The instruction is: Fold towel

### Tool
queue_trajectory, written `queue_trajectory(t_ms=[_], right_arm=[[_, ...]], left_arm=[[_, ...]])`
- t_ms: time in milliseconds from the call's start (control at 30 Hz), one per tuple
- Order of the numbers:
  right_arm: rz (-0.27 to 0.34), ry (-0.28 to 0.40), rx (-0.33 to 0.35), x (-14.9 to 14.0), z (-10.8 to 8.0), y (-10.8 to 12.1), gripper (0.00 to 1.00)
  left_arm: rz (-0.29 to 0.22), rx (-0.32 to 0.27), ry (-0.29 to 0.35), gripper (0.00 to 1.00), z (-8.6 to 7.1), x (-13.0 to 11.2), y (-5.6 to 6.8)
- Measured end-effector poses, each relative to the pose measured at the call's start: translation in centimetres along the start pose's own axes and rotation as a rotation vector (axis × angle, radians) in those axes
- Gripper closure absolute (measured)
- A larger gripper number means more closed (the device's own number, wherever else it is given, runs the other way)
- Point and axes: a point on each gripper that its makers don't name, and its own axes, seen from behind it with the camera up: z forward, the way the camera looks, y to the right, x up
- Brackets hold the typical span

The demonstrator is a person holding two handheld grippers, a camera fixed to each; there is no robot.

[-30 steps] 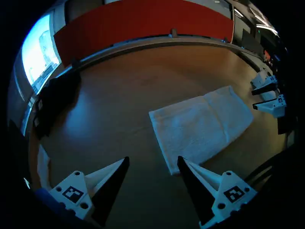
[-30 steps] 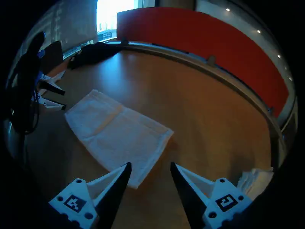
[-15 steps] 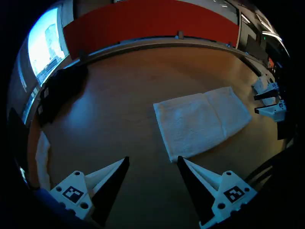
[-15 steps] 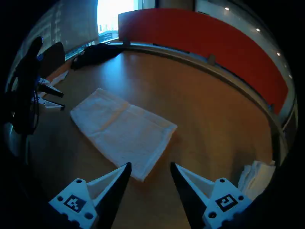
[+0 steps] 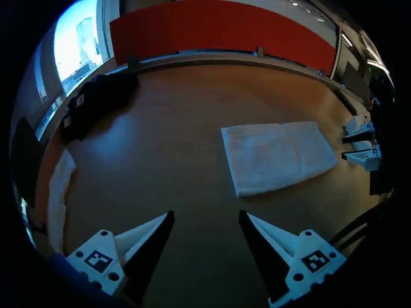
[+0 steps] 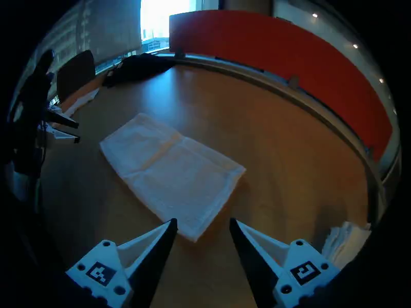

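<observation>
As the folded white towel point(image 6: 172, 172) lies flat on the wooden table point(image 6: 287, 154), its near corner sits just ahead of the right gripper point(image 6: 203, 220), with the long axis running away up-left. The jaws of all 2 grippers stand open and empty. The left gripper point(image 5: 205, 213) hangs well apart, with the towel ahead to its right, so the right gripper looks nearer.

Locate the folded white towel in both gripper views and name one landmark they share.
Left gripper view: the towel lies flat, right of centre, on the wooden table.
Right gripper view: the towel lies left of centre, running diagonally.
Shared landmark: the red panel behind the table's far edge.
</observation>
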Motion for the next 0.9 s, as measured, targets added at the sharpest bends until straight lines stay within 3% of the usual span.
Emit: queue_trajectory(t_ms=[500,900], right_arm=[[-0.031,-0.042,0.041,-2.2,1.2,-0.9,0.23],[-0.035,-0.068,0.06,-3.9,1.9,-1.3,0.37]], left_arm=[[-0.065,0.024,-0.018,0.07,-2.6,-2.8,-0.4],[-0.086,0.033,-0.029,0.07,-3.4,-4.2,-1.0]])
